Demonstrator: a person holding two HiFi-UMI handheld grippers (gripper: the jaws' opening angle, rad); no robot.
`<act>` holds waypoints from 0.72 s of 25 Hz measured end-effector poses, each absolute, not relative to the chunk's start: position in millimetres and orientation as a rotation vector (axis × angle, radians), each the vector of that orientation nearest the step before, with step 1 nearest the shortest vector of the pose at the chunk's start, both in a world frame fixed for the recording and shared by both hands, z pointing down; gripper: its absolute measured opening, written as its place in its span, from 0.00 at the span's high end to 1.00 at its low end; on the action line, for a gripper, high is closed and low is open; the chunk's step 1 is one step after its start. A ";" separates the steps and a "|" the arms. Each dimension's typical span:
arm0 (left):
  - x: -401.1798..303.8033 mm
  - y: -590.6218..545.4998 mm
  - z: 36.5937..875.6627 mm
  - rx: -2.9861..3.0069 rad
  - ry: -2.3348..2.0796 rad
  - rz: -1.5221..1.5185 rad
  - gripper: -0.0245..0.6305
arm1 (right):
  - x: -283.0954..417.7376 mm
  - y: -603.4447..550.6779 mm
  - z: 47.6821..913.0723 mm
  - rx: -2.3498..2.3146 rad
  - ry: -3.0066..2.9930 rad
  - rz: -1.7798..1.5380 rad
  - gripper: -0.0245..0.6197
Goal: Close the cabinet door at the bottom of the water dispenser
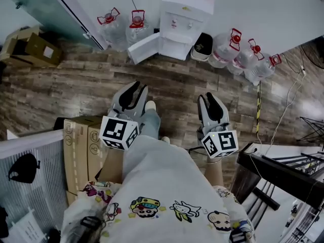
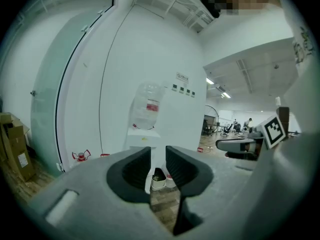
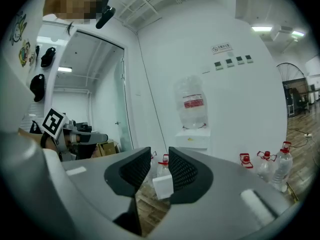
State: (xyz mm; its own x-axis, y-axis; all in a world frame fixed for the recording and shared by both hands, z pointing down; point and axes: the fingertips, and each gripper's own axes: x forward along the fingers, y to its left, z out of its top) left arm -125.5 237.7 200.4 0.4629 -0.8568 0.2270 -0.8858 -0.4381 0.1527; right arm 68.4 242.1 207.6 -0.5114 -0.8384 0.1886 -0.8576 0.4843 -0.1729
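I assess this as an office. A water dispenser (image 1: 185, 22) stands against a white wall (image 1: 263, 9), with spare water jugs (image 1: 226, 48) on either side of it. A glass partition (image 1: 40, 6) lies to its left, and office chairs (image 2: 227, 129) under ceiling lights (image 2: 217, 86) lie to its right.

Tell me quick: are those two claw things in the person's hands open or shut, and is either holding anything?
Left gripper: open, nothing between its fingers.
Right gripper: open, nothing between its fingers.

Head view steeply down, gripper views level; water dispenser (image 1: 185, 22) far in all.
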 end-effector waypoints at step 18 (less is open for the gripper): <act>-191.3 96.4 205.9 2.496 -1.413 0.204 0.77 | -4.2 102.4 208.2 1.550 -2.595 0.427 0.75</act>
State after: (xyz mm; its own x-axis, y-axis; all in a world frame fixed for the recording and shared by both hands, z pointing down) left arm -191.3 96.4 205.9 0.5154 -0.8195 0.2504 -0.8569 -0.4902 0.1594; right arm -4.2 102.4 208.2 -0.4817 -0.8490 0.2170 -0.8738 0.4467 -0.1922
